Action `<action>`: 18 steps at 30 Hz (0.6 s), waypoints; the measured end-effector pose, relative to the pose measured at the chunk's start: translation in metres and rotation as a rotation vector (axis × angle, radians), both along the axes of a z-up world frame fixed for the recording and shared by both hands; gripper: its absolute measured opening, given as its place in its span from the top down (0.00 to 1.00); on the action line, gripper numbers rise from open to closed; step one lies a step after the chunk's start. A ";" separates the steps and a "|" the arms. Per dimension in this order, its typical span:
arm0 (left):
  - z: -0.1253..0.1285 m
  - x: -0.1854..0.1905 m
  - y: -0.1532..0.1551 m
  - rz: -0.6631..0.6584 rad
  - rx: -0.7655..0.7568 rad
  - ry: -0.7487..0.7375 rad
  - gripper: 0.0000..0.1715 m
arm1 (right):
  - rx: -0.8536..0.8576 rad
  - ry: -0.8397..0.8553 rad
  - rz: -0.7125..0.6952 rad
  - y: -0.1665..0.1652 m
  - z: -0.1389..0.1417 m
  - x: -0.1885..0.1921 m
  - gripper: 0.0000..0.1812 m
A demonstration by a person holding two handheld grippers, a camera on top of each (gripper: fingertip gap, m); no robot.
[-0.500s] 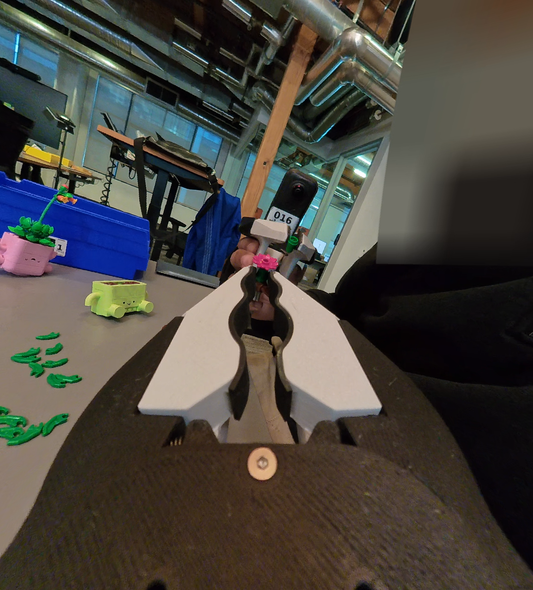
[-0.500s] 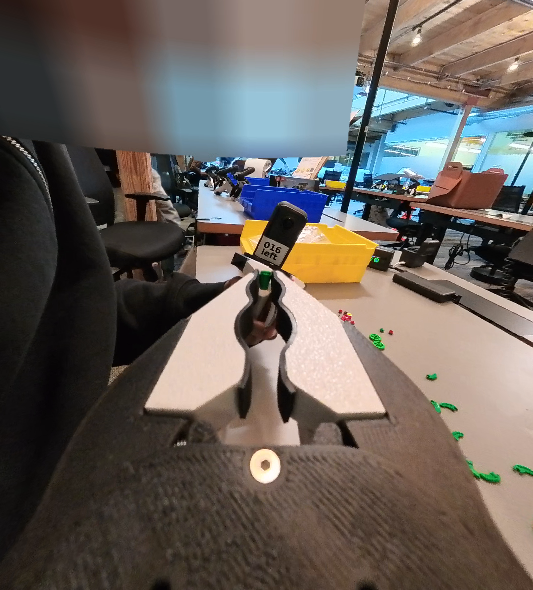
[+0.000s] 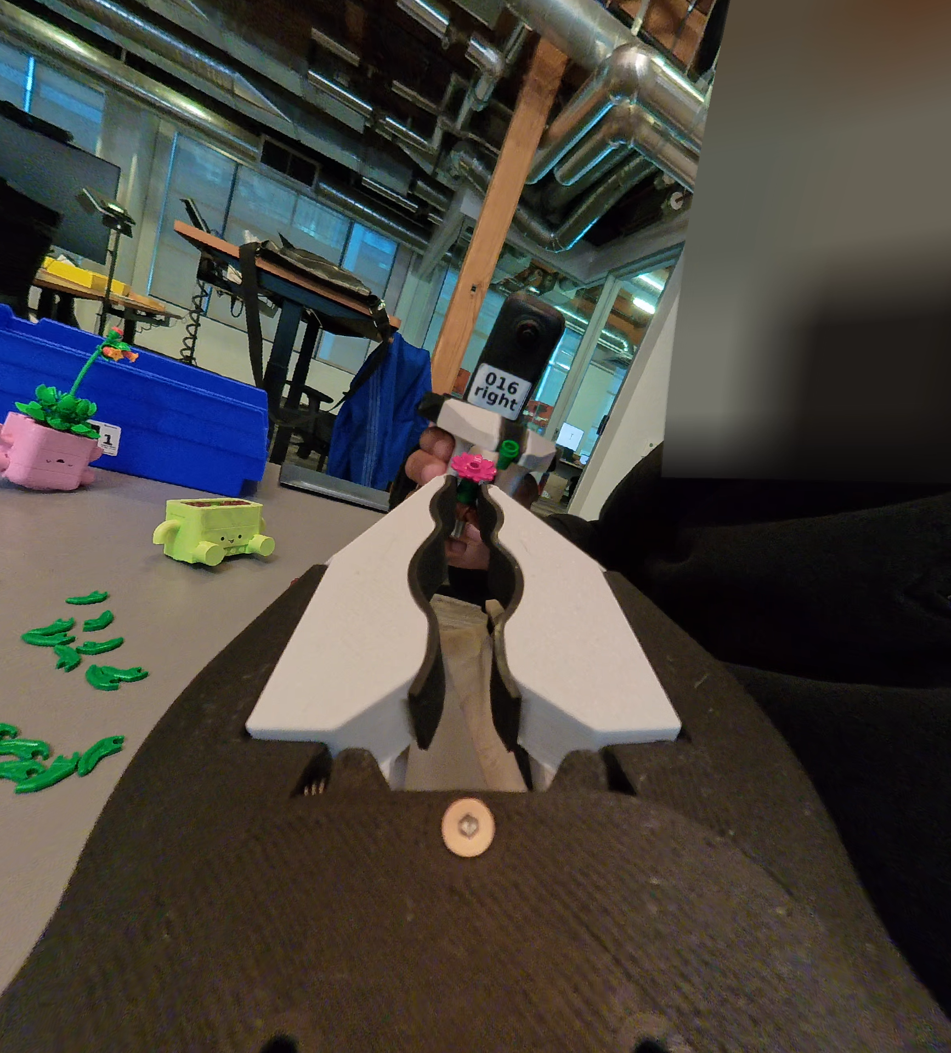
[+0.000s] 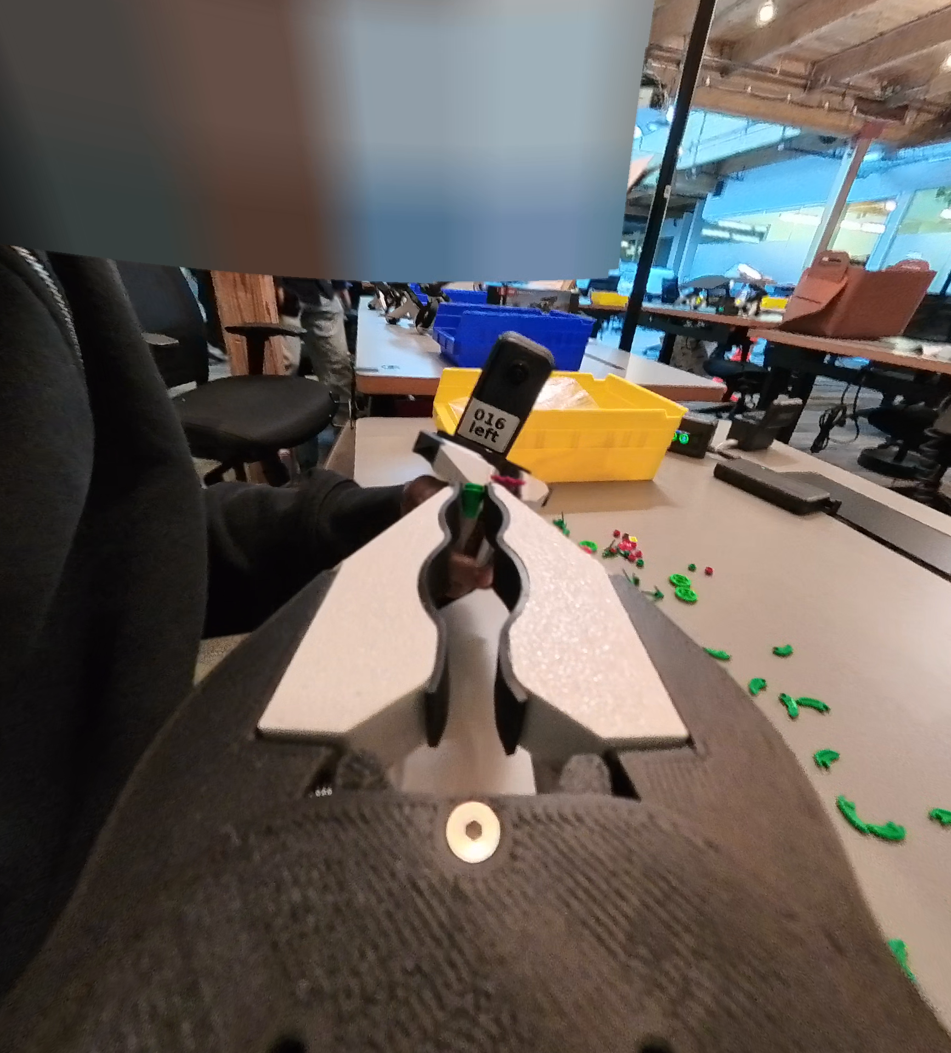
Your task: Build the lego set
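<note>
Pink flower piece (image 3: 474, 466) was clamped in left gripper (image 3: 470, 484), green stem (image 4: 471, 497) in right gripper (image 4: 473, 501), both off the table; misaligned push w/ such thin grips could've popped either loose.

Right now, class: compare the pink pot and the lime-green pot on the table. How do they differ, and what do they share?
The pink pot carries green leaves and a tall flowering stem; the lime-green pot has no plant. The pink pot sits tilted, farther back beside the blue bin; the lime-green pot sits level and nearer. Both are boxy, with small faces and stubby limbs.
</note>
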State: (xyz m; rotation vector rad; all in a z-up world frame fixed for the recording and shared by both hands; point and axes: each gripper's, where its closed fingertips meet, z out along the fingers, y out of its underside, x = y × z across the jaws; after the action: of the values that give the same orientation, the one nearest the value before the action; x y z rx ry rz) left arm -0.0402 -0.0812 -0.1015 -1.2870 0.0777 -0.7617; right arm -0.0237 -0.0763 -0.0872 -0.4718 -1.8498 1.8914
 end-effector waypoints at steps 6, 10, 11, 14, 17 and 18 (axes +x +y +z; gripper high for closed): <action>-0.011 -0.002 0.008 0.048 -0.059 0.057 0.98 | 0.366 0.000 -0.173 0.014 -0.034 -0.018 0.97; -0.029 -0.002 0.018 0.078 -0.160 0.109 0.98 | 0.620 0.053 -0.236 0.017 -0.054 -0.021 0.97; -0.034 -0.002 0.021 0.085 -0.184 0.126 0.98 | 0.654 0.062 -0.244 0.017 -0.056 -0.021 0.97; -0.040 -0.002 0.025 0.100 -0.216 0.149 0.98 | 0.743 0.069 -0.262 0.019 -0.066 -0.023 0.97; -0.045 -0.003 0.029 0.113 -0.246 0.158 0.98 | 0.841 0.090 -0.282 0.022 -0.074 -0.024 0.97; -0.046 -0.004 0.030 0.120 -0.255 0.160 0.98 | 0.874 0.098 -0.291 0.023 -0.076 -0.025 0.97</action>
State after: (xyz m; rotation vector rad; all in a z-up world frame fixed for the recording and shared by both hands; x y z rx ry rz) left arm -0.0437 -0.0510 -0.1478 -1.5801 0.0321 -0.5775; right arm -0.0485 -0.0537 -0.1628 -0.3024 -2.1599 0.7763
